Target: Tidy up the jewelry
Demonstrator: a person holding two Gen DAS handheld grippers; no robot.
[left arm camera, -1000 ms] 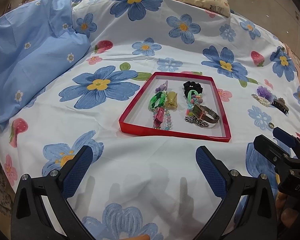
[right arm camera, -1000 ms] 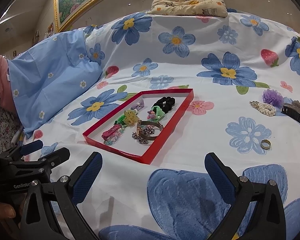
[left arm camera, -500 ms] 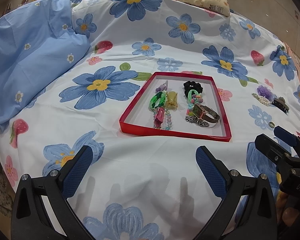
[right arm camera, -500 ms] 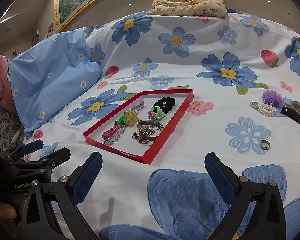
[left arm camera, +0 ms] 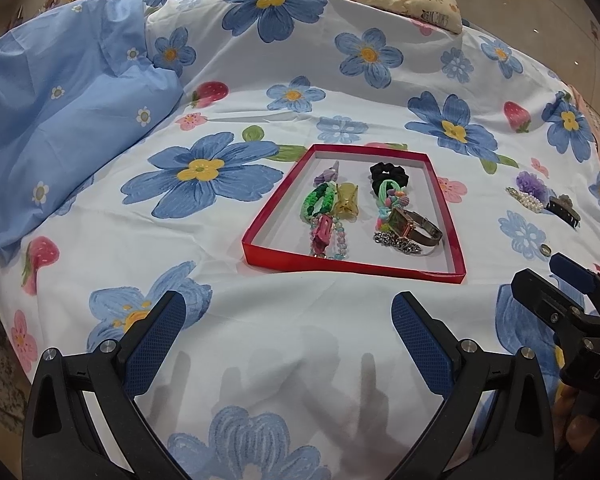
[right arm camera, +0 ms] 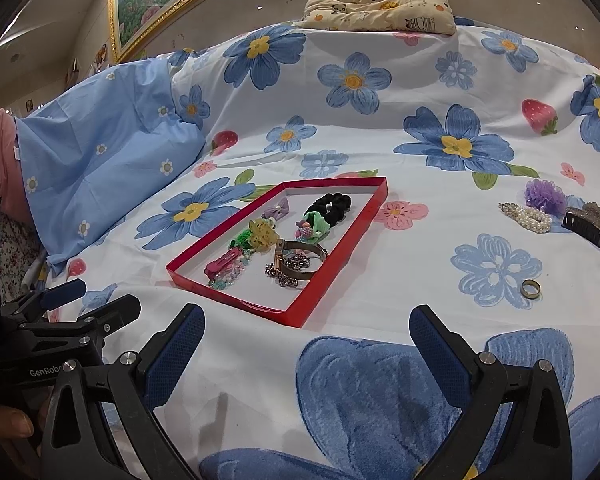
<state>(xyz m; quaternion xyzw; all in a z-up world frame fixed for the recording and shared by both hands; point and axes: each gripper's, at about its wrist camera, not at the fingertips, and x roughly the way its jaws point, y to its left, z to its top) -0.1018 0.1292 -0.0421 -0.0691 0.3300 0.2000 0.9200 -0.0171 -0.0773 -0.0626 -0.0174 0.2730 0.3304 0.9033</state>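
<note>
Bed [right arm camera: 400,152] with floral sheet, blue flowers and strawberries. Blue pillow [right arm camera: 112,152] far left of the red tray; panda cushion [right arm camera: 380,6] at bed's far edge beyond the tray.

Red tray [left arm camera: 352,270] mid-bed, shallow, white floor. Inside the tray: black scrunchie [right arm camera: 334,205] at far end, green hair tie [left arm camera: 316,200] and yellow claw clip [left arm camera: 346,202] mid, wristwatch [left arm camera: 416,228] and chain bracelet [left arm camera: 398,245] near right corner, pink clip [left arm camera: 322,234] on bead bracelet near front edge.

Right of the tray, loose on the sheet: purple pom hair tie [right arm camera: 544,194], pearl clip [right arm camera: 526,216] touching it, dark claw clip [right arm camera: 586,224] just beside those. Gold ring [right arm camera: 531,289] alone, nearer the camera than those three, well apart from the tray.

Left hand-held gripper [left arm camera: 288,320] in front of the tray's near edge, jaws wide apart, holding nothing. Right hand-held gripper [right arm camera: 306,334] in front of the tray's near corner, jaws wide apart too, nothing between them; ring sits off to its right.
</note>
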